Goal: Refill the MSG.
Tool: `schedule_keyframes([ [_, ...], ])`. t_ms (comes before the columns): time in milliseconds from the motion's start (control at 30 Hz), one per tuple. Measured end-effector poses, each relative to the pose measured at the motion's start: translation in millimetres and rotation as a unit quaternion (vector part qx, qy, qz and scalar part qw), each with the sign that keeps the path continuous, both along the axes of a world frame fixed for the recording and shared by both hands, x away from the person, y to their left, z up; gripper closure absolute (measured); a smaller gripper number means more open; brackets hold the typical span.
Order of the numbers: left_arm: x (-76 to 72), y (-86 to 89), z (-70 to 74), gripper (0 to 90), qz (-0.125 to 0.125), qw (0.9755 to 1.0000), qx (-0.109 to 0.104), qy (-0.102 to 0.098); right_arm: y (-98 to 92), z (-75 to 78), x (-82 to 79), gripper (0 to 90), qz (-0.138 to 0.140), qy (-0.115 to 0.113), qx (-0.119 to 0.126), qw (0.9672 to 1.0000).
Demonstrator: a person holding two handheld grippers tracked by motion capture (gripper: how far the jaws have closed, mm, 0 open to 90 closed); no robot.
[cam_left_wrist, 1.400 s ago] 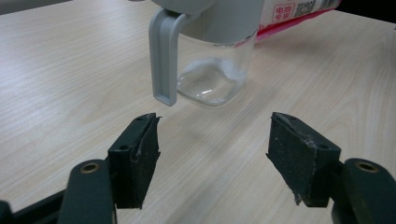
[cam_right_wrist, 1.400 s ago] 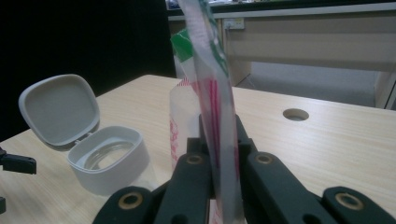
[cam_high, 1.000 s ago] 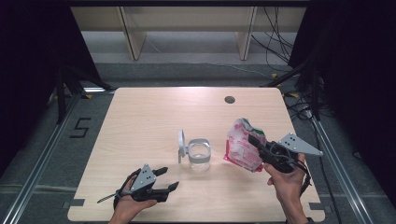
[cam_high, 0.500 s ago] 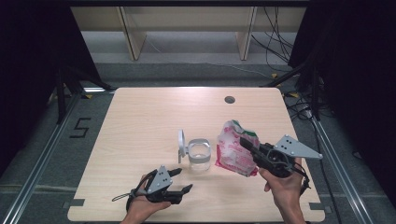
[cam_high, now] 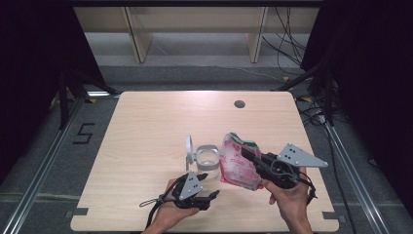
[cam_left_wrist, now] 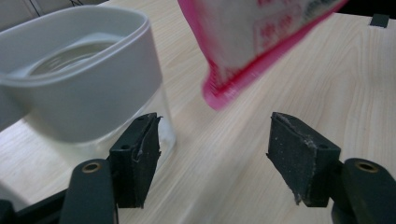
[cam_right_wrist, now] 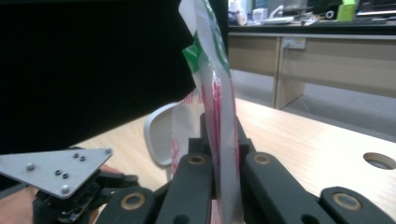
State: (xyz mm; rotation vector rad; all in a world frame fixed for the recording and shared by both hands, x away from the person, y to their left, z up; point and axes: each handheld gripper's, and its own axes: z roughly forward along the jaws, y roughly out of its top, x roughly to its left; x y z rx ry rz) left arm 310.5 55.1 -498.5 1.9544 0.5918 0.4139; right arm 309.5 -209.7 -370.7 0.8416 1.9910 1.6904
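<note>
Item: pink-and-white pouch, clamped flat between the closed jaws of the right gripper, held tilted just right of the open glass jar with grey collar and raised lid. Left gripper: jaws spread, nothing between them, near the jar's base on the table. Handling advised: jar to be steadied before the pouch mouth is brought over the opening.

The left gripper lies low near the table's near edge, level, pointing right, its jaws wide apart with nothing between them. The right gripper, raised at the right, points left and far, its jaws clamped on a bag.
</note>
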Motion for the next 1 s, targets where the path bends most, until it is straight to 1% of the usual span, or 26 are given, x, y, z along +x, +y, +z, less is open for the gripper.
schedule_keyframes([
  [33,0.5,-2.8,-0.3,34.1,-0.002,1.0000,-0.002,0.003,0.0,0.0,0.0,90.0,0.000,0.000,0.000,1.0000],
  [67,1.8,-5.4,-0.4,34.1,-0.003,1.0000,0.002,0.006,1.2,-1.0,-0.6,90.0,-0.003,0.000,0.001,1.0000],
  [100,2.4,-8.7,-1.2,34.0,0.000,1.0000,-0.002,0.008,3.4,-2.5,-0.5,90.0,0.002,0.002,-0.001,1.0000],
  [133,4.4,-11.9,-2.5,34.2,-0.008,0.9998,-0.007,0.015,3.2,-2.6,-1.8,90.0,-0.007,0.002,-0.007,0.9999],
  [167,4.4,-11.9,-2.5,34.1,-0.008,0.9998,-0.007,0.015,3.2,-2.6,-1.8,90.0,-0.007,0.002,-0.007,0.9999],
  [200,3.9,-13.8,-3.1,34.1,-0.005,0.9998,-0.008,0.015,3.5,-4.3,-1.2,90.0,-0.009,-0.008,0.001,0.9999],
  [267,3.0,-15.7,-3.5,34.1,-0.013,0.9998,-0.004,0.016,2.6,-5.1,-0.2,90.0,-0.007,-0.003,0.001,1.0000],
  [300,1.3,-18.0,-4.1,34.1,-0.012,0.9998,-0.004,0.012,3.0,-4.9,-0.5,90.0,-0.003,0.007,0.001,1.0000],
  [333,1.3,-18.4,-4.2,34.0,-0.014,0.9998,0.002,0.011,3.8,-5.9,-0.3,90.0,-0.005,0.001,0.004,1.0000],
  [367,1.5,-20.1,-5.0,34.0,-0.020,0.9997,-0.001,0.013,5.3,-6.1,0.0,90.0,0.004,0.005,0.008,0.9999],
  [400,0.7,-21.4,-5.1,33.9,-0.018,0.9997,0.005,0.013,5.3,-5.5,1.1,90.0,0.003,-0.006,-0.004,1.0000],
  [500,0.7,-25.9,-4.9,33.3,-0.017,0.9998,0.008,0.005,6.3,-4.9,1.1,90.0,0.001,0.003,0.013,0.9999],
  [533,0.9,-27.9,-5.0,32.4,-0.016,0.9998,0.010,0.005,5.5,-3.5,1.6,90.0,0.005,-0.004,0.010,0.9999],
  [600,1.9,-32.1,-6.3,32.3,-0.014,0.9998,0.014,0.006,6.8,-1.2,-1.9,90.0,0.002,0.008,0.019,0.9998],
  [633,2.1,-34.4,-6.8,32.4,-0.015,0.9998,0.013,0.009,5.4,1.4,-1.0,90.0,0.008,-0.003,0.006,1.0000],
  [667,1.7,-36.8,-6.9,32.8,-0.015,0.9998,0.015,0.005,7.2,4.6,-3.0,90.0,0.009,-0.005,0.015,0.9998],
  [700,1.6,-38.8,-7.4,32.8,-0.019,0.9997,0.012,0.007,7.2,4.6,-3.0,90.0,0.009,-0.005,0.015,0.9998],
  [733,1.5,-40.4,-6.6,33.3,-0.018,0.9995,0.026,-0.001,8.0,6.0,-4.9,90.0,0.007,-0.004,0.014,0.9999],
  [767,1.1,-42.0,-6.5,34.0,-0.017,0.9996,0.024,-0.004,8.6,7.7,-4.1,90.0,0.010,-0.018,0.014,0.9997],
  [800,0.5,-43.4,-6.5,37.4,-0.014,0.9997,0.018,-0.005,9.2,9.2,-4.9,90.0,0.014,-0.014,0.014,0.9997],
  [833,0.3,-43.8,-6.2,40.4,-0.014,0.9997,0.016,-0.007,9.0,10.3,-4.5,90.0,0.015,-0.021,0.012,0.9996],
  [867,0.7,-44.6,-5.6,46.7,-0.013,0.9996,0.013,-0.019,10.2,11.0,-5.5,90.0,0.013,-0.021,0.018,0.9995],
  [900,0.7,-44.6,-5.6,49.9,-0.013,0.9996,0.013,-0.019,10.2,11.0,-5.5,90.0,0.013,-0.021,0.018,0.9995],
  [933,0.8,-44.8,-4.2,54.0,-0.010,0.9995,0.009,-0.027,11.8,11.2,-6.5,90.0,0.018,-0.011,0.022,0.9995],
  [967,0.8,-44.8,-4.2,57.1,-0.010,0.9995,0.009,-0.027,11.8,11.2,-6.5,90.0,0.018,-0.011,0.022,0.9995],
  [1000,0.2,-45.5,-4.2,57.1,-0.006,0.9995,0.005,-0.031,11.4,11.5,-6.6,90.0,0.019,-0.006,0.016,0.9997],
])
